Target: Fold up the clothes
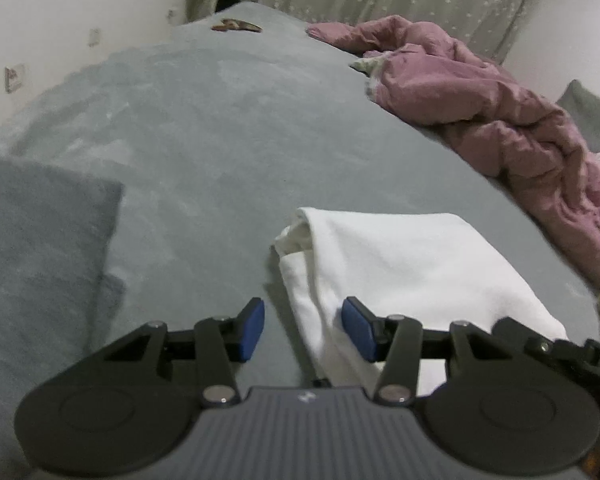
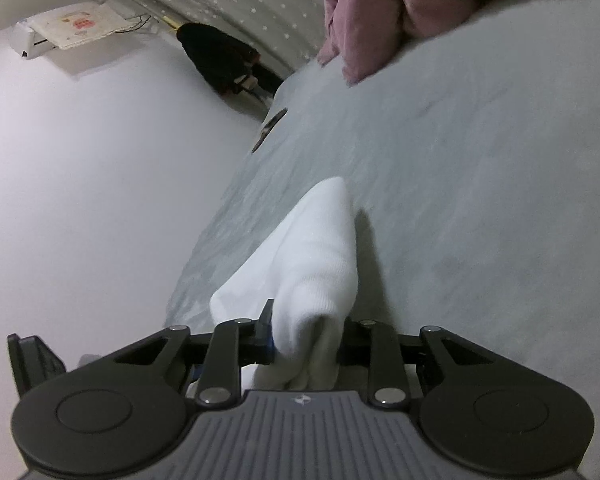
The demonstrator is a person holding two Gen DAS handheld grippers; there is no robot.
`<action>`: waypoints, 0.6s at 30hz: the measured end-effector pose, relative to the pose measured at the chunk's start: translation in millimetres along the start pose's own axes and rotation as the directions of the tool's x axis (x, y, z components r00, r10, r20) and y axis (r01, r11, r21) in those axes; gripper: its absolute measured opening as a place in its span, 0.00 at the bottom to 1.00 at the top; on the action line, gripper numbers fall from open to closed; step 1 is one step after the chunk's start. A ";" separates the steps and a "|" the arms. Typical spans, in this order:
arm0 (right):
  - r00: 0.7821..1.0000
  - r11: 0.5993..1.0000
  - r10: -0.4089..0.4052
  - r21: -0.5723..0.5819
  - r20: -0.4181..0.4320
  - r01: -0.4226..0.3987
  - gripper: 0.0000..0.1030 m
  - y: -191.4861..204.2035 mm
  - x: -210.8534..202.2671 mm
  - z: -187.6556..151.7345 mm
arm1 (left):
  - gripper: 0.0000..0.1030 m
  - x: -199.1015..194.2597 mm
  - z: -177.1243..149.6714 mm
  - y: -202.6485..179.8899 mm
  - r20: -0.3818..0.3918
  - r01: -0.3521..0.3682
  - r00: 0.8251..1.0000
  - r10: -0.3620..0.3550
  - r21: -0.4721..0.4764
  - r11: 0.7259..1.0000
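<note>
**White garment pinched at one end, loose at the other**

Right hand-held gripper (image 2: 306, 336) has its jaws drawn narrow on a bunched end of the white garment (image 2: 320, 248), whose cloth fills the gap and runs away from it over the grey bed (image 2: 480, 184). Left hand-held gripper (image 1: 304, 328) stands partly open: the garment's (image 1: 400, 264) near edge lies between its blue pads (image 1: 252, 330), neither pressing it. Beyond the garment sits a crumpled pink quilt (image 1: 500, 120).
</note>
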State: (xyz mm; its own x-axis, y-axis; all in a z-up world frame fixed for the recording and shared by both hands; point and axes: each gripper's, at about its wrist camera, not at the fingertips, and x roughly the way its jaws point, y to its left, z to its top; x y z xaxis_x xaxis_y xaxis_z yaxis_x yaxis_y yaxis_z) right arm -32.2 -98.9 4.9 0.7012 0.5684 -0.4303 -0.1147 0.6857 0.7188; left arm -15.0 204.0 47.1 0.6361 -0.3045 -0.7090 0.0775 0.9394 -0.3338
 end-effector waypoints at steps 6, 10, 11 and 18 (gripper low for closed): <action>0.999 1.000 -0.027 0.015 0.028 0.026 0.26 -14.1 -16.4 5.0 | 0.44 5.1 -5.3 -11.1 -0.034 0.063 0.997 -0.063 0.005 0.998; 1.000 0.996 0.002 0.087 0.018 -0.004 0.32 -19.1 -18.0 0.0 | 0.44 11.8 -8.0 -15.3 -0.062 0.059 0.996 -0.059 0.011 0.998; 1.000 0.993 0.014 0.120 0.017 -0.016 0.34 -21.9 -17.8 -1.4 | 0.44 12.7 -8.1 -16.6 -0.062 0.053 0.997 -0.052 0.015 0.998; 1.000 0.982 0.021 0.189 0.017 -0.024 0.45 -18.1 -15.5 -16.4 | 0.42 16.2 -8.7 -21.2 -0.065 0.031 0.997 -0.030 0.017 0.999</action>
State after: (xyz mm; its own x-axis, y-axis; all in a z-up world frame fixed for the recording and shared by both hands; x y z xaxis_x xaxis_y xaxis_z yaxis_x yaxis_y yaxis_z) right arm -52.6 -112.6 -10.4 0.7104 0.5752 -0.4055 0.0031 0.5736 0.8191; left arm -13.0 177.8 37.3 0.5819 -0.3421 -0.7378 0.1103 0.9320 -0.3452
